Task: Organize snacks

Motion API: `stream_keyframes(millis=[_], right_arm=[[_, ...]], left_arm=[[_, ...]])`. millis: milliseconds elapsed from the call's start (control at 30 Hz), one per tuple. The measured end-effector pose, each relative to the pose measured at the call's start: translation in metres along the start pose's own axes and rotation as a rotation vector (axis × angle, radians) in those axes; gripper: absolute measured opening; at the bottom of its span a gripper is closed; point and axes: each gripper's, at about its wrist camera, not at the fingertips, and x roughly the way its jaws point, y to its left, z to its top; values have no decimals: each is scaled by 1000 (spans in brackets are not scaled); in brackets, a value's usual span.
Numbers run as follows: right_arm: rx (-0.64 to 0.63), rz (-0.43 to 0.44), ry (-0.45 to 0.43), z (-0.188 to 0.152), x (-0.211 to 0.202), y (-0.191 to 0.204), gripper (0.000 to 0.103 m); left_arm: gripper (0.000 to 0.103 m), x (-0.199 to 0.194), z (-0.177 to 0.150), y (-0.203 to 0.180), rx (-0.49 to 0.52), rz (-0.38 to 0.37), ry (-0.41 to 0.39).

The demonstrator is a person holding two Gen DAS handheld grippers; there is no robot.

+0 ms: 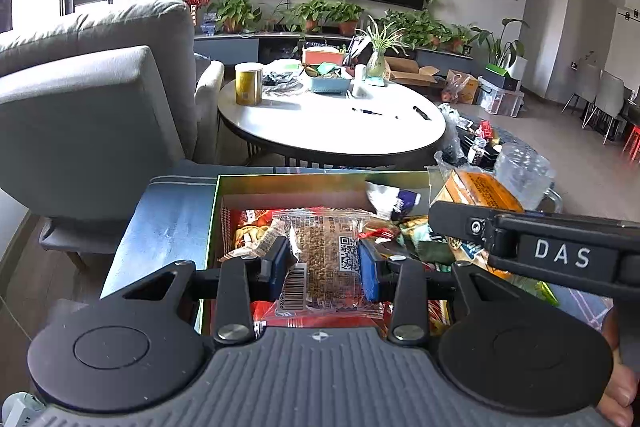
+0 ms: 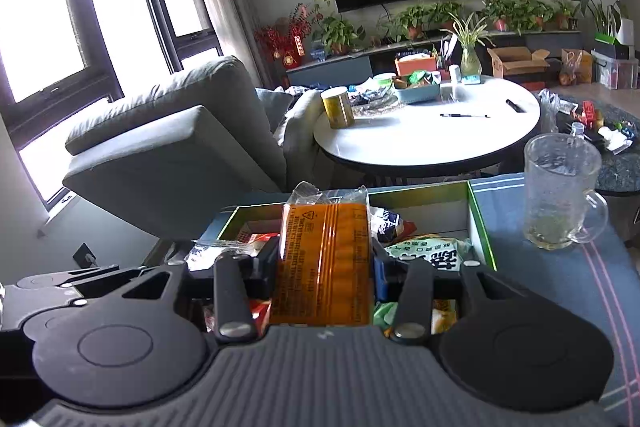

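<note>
A green-rimmed cardboard box (image 1: 280, 183) full of mixed snack packets sits on a blue cloth. My left gripper (image 1: 324, 263) is shut on a clear packet of brown snack (image 1: 324, 251) with a QR code, held just above the box. My right gripper (image 2: 326, 267) is shut on an orange snack packet (image 2: 324, 259), held upright over the same box (image 2: 478, 215). The right gripper's arm (image 1: 560, 251) and its orange packet (image 1: 476, 187) show at the right of the left wrist view. The left gripper's body (image 2: 60, 287) shows at the left of the right wrist view.
A glass mug (image 2: 560, 191) stands on the blue cloth (image 2: 560, 287) right of the box. A grey armchair (image 1: 92, 99) is at left. Beyond the box is a round white table (image 1: 332, 123) with a yellow can (image 1: 249, 83), a blue basket and pens.
</note>
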Motion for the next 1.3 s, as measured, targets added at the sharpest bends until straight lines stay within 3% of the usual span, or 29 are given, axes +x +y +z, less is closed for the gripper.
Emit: stream_keyframes(millis=[433, 600, 833, 1300], right_arm=[[20, -33, 40, 4, 38, -9, 89], [22, -44, 56, 1, 47, -8, 90], [24, -47, 40, -1, 41, -7, 90], [39, -65, -56, 4, -11, 0, 90]], left_arm=[[35, 38, 5, 1, 15, 4, 34], [45, 46, 1, 2, 7, 7, 39], [68, 38, 3, 4, -1, 30, 16], [80, -29, 0, 10, -50, 66, -66]])
